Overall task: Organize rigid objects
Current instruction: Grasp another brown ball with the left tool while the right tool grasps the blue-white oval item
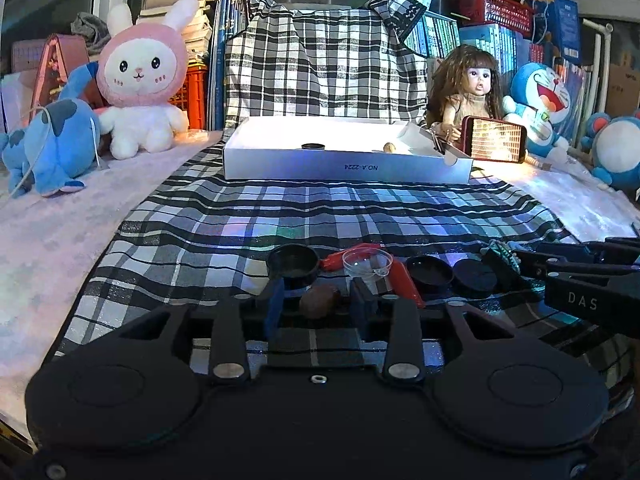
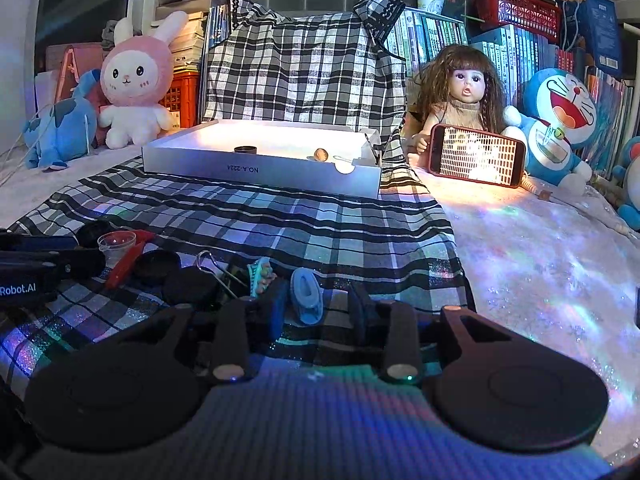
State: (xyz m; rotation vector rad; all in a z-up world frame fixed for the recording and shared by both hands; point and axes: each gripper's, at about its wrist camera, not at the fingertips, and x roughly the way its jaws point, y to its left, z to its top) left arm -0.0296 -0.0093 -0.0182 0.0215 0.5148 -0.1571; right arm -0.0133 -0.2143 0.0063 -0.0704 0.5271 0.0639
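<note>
Rounded brown nut (image 1: 319,298) between blue fingers (image 1: 275,309) on woven checked cloth (image 1: 280,216).

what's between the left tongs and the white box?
Left wrist view: a black cap, clear cup and red piece just ahead of the left tongs, then bare plaid cloth to the white box.

- The room was dim, with a cool blue cast.
- The brightest source was the phone screen (image 2: 478,156) right of centre, glowing orange and blown out.
- The white box (image 1: 344,164) interior glared to near white.
- Coloured speckles glittered across the plaid cloth (image 2: 280,220) and the lower right.
- Both gripper bodies sat in deep shadow at the bottom.
- Fisheye bending curved the edges; corners darkened.
</note>
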